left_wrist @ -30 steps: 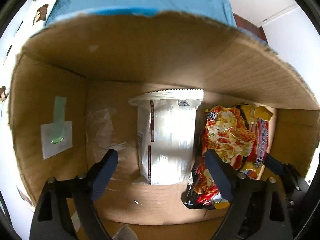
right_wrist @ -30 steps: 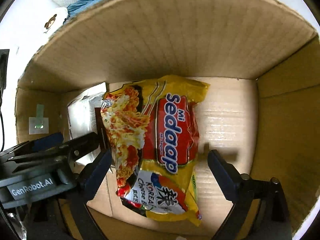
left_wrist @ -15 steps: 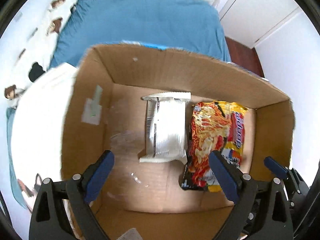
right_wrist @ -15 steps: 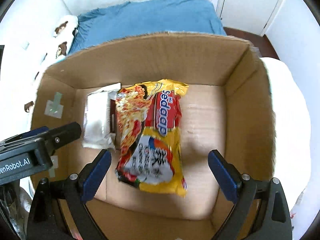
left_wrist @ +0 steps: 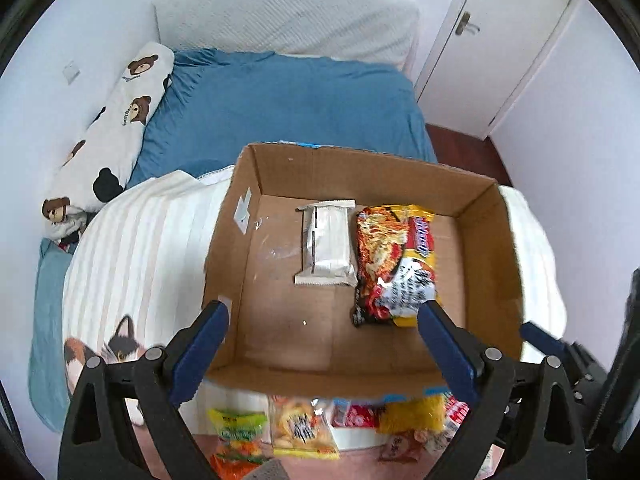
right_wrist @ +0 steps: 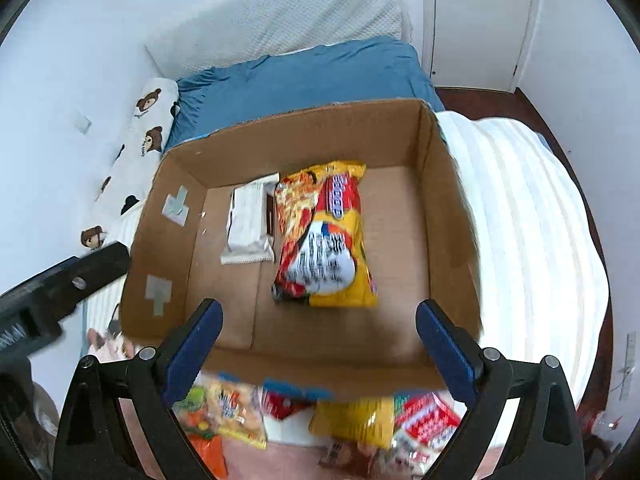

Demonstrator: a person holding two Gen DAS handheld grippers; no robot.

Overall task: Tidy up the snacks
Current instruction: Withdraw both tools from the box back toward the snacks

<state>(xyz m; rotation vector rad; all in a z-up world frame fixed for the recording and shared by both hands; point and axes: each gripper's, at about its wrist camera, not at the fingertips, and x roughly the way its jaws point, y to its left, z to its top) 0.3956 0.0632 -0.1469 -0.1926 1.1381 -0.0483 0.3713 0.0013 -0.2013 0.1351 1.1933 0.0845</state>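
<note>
An open cardboard box (left_wrist: 492, 248) (right_wrist: 448, 216) sits on a bed. Inside lie a silver-white packet (left_wrist: 327, 244) (right_wrist: 250, 222) and, to its right, a yellow and red noodle packet (left_wrist: 394, 264) (right_wrist: 324, 236). My left gripper (left_wrist: 322, 334) is open and empty, held above the box's near wall. My right gripper (right_wrist: 318, 334) is open and empty, also above the near wall. Several loose snack packets (left_wrist: 302, 426) (right_wrist: 352, 416) lie on the surface in front of the box.
The box rests on a white striped blanket (left_wrist: 140, 248) (right_wrist: 532, 240) over a blue sheet (left_wrist: 280, 104). A bear-print pillow (left_wrist: 108, 136) lies along the left wall. A white door (left_wrist: 492, 40) stands at the back right. The left gripper's body (right_wrist: 52, 292) shows in the right wrist view.
Both grippers have pulled up and back out of the box, still open and empty. The two packets stay on the box floor. The loose snacks in front have come into view.
</note>
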